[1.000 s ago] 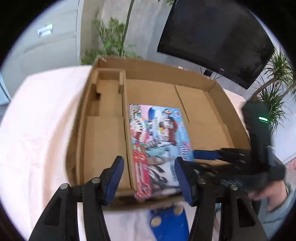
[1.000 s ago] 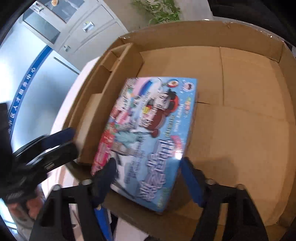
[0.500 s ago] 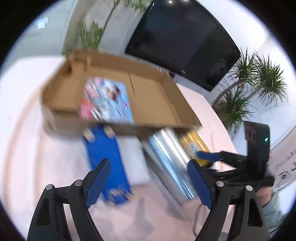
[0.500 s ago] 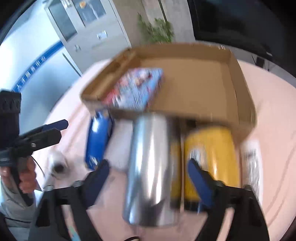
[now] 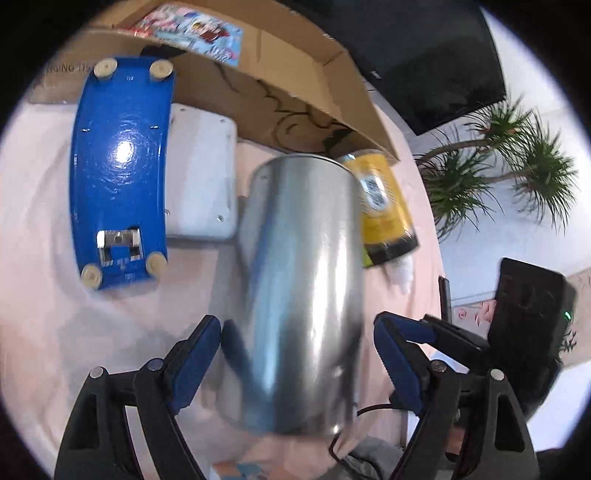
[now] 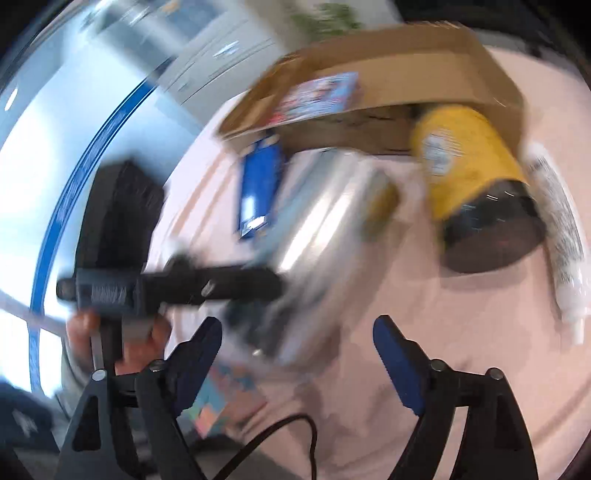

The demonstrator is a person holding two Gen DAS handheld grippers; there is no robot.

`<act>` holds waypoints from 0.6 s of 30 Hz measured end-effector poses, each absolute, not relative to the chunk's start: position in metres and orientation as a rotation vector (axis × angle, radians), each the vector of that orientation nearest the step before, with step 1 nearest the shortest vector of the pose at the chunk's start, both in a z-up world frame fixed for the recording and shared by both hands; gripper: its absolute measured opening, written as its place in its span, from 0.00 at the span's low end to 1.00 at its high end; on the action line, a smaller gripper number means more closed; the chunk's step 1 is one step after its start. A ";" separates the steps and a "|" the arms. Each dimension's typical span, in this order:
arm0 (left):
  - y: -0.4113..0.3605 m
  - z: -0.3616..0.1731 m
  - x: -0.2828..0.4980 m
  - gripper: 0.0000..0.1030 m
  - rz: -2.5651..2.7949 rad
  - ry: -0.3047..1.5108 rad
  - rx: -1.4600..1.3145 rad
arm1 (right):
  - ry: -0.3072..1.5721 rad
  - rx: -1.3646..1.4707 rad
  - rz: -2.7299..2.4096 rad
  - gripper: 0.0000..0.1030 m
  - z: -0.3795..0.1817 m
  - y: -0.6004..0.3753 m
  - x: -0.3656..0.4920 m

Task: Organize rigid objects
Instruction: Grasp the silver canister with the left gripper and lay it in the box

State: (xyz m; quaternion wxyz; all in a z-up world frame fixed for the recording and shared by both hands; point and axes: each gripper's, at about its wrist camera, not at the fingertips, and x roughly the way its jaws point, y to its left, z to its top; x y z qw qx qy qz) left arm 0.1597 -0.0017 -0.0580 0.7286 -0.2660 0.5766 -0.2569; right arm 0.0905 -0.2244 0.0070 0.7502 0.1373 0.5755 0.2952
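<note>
A shiny silver metal cylinder lies on the pink cloth, its near end between the spread fingers of my open left gripper; whether they touch is unclear. It shows blurred in the right wrist view. A yellow can lies to its right, also in the right wrist view. A blue curved object and a white flat object lie to its left. The cardboard box behind holds a colourful picture box. My right gripper is open and empty above the cloth.
A white tube lies right of the yellow can. The left gripper and its hand show at the left of the right wrist view. A colourful flat item and a black cable lie near the table's front edge. Potted plants stand beyond.
Both grippers pulled back from the cardboard box and dropped toward the objects in front of it. The left gripper now straddles the silver cylinder. The right view is blurred with motion.
</note>
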 end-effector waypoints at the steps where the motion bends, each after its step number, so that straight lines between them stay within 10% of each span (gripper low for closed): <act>1: -0.001 -0.061 0.166 0.82 -0.570 1.275 -0.602 | 1.287 0.356 0.643 0.82 -0.003 -0.229 0.099; 10: -0.009 -0.058 0.180 0.83 -0.629 1.296 -0.554 | 1.344 0.465 0.697 0.91 -0.030 -0.194 0.114; 18: -0.025 0.077 0.241 0.83 -0.675 0.948 -0.424 | 1.027 0.253 0.732 0.89 0.094 -0.200 0.160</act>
